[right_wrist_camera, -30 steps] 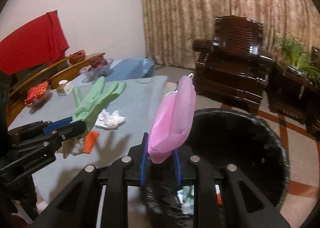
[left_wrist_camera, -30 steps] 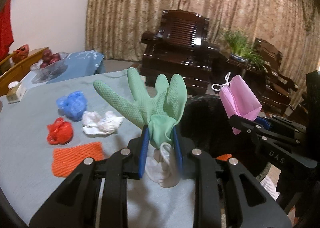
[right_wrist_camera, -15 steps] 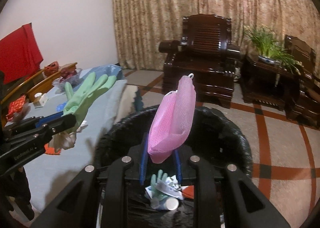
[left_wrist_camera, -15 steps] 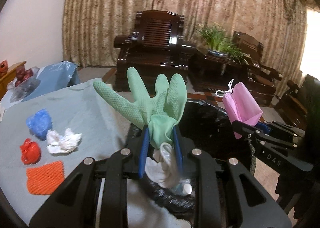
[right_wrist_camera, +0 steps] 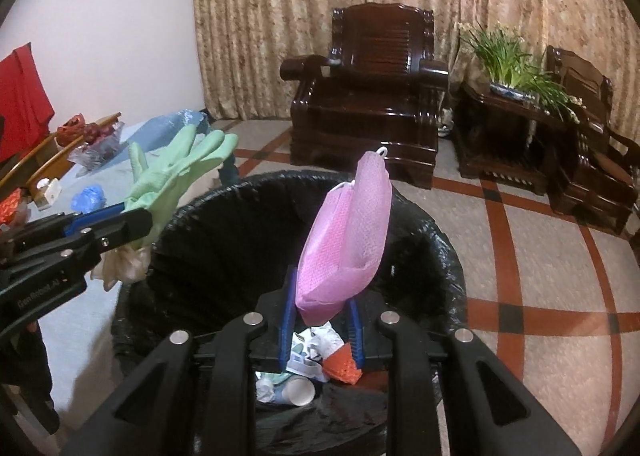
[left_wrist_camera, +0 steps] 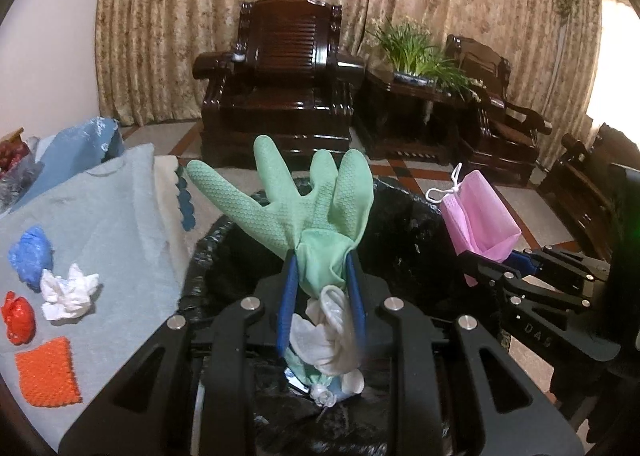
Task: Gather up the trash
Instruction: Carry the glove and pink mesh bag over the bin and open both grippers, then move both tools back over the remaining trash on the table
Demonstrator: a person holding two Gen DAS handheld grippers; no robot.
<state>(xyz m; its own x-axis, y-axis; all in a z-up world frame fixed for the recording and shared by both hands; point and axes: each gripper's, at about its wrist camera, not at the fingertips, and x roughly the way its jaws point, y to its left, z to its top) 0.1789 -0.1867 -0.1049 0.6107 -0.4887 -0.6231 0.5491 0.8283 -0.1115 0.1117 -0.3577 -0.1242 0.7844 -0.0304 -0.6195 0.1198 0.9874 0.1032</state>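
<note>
Both grippers hang over the black bin (right_wrist_camera: pixel 420 228). The left gripper (left_wrist_camera: pixel 322 260) clamps a green glove (left_wrist_camera: pixel 304 212), the right gripper (right_wrist_camera: pixel 320 296) a pink mask (right_wrist_camera: pixel 348 240). Neither is dropped yet. Four scraps lie on the table (left_wrist_camera: pixel 120 216).

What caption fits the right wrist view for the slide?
Right gripper holds a pink face mask over a black-lined trash bin; left gripper brings a green glove alongside.

The bin's (right_wrist_camera: pixel 208 240) near rim and much of its floor lie behind the right gripper's (right_wrist_camera: pixel 320 320) black frame — only part of the litter heap (right_wrist_camera: pixel 308 352) shows. In the left view, the green glove's (left_wrist_camera: pixel 304 216) cuff is hidden between the jaws, and the tabletop (left_wrist_camera: pixel 112 224) runs off the left edge.
</note>
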